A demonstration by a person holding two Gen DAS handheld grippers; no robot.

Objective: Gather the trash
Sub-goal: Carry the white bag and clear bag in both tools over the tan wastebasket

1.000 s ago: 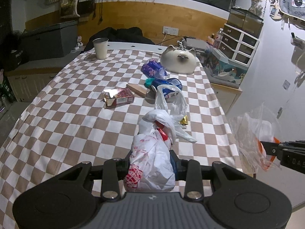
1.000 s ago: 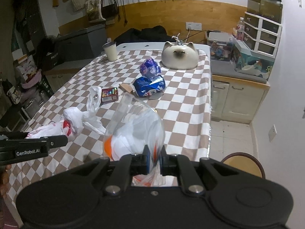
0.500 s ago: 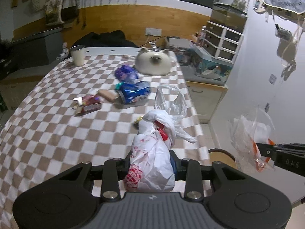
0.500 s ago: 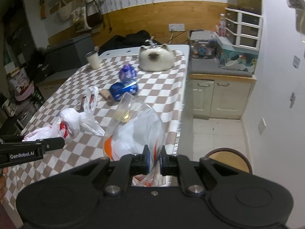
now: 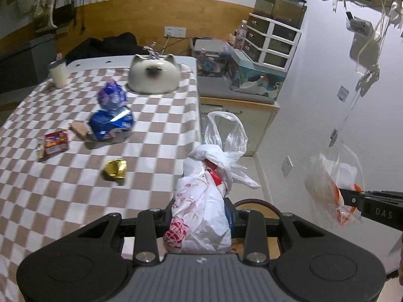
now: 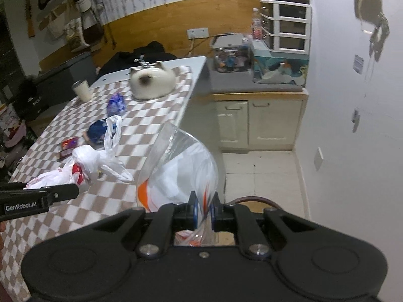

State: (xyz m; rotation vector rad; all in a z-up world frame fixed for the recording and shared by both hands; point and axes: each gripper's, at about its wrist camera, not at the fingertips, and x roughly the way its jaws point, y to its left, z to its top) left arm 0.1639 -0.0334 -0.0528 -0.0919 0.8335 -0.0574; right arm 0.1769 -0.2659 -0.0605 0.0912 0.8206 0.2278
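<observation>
Checkered table (image 5: 156,136); bag (image 5: 201,214) between fingers (image 5: 228,216).

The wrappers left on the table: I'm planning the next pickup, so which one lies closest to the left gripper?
The gold foil wrapper, alone on the checked cloth nearest the left gripper. The blue packet, purple packet and red box lie farther back.

Black left gripper (image 5: 201,216) with silver screws, white "GenRobot.AI" lettering
</observation>
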